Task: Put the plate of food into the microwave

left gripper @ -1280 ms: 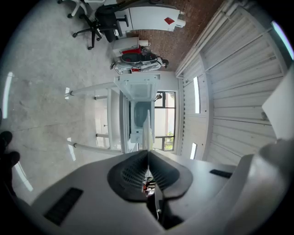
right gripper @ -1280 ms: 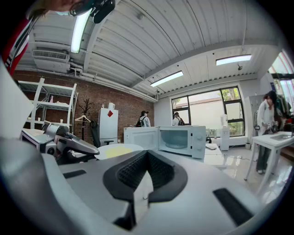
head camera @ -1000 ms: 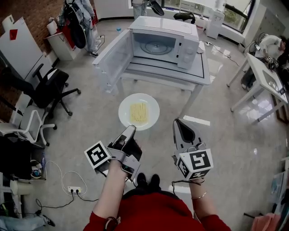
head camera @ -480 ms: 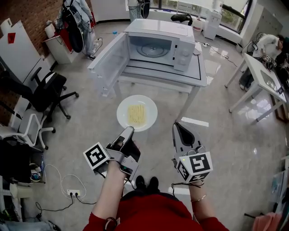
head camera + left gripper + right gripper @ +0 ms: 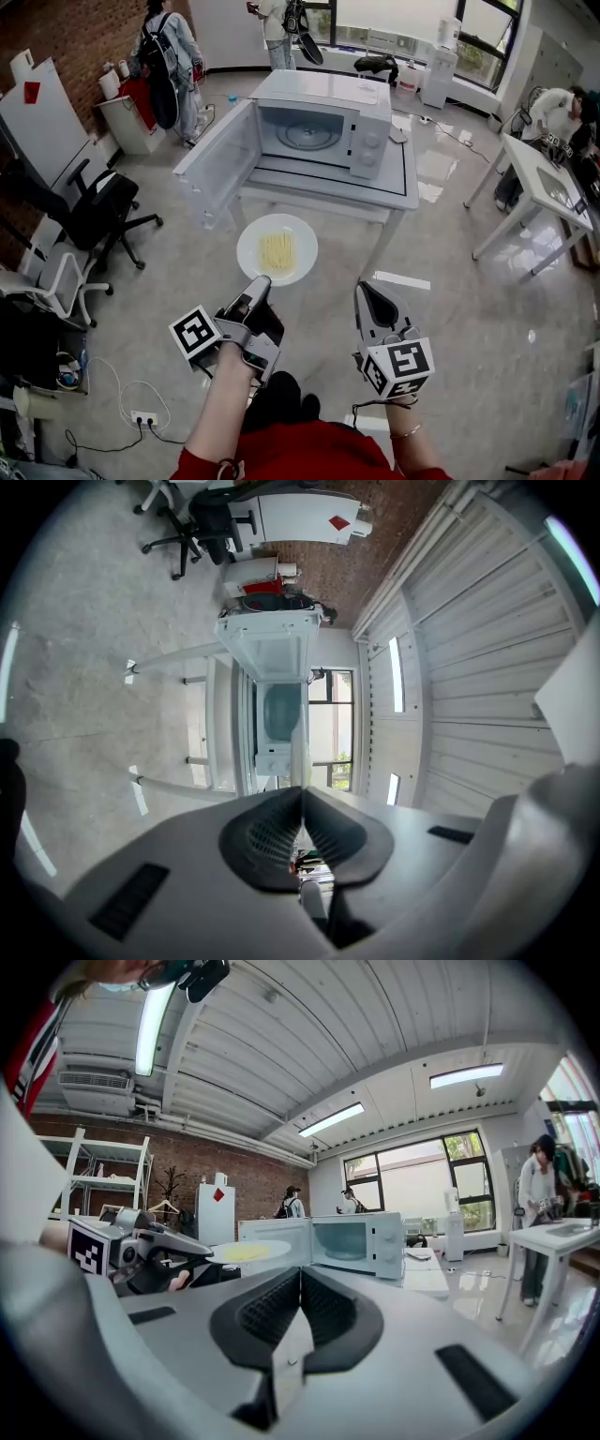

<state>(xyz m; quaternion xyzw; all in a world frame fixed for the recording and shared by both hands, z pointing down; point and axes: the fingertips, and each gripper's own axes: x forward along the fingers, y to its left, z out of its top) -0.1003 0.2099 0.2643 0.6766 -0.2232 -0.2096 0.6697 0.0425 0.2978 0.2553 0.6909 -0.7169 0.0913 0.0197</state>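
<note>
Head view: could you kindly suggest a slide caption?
Left gripper holds a plate of food before the open microwave; right gripper shut, empty.

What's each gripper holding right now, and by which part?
The left gripper is shut on the plate of food, pinching its near rim edge-on between the jaws. The right gripper is shut and holds nothing.

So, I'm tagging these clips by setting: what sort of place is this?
Probably an office or lab, not a kitchen: rolling office chairs, a white desk, and the microwave on a table.
</note>
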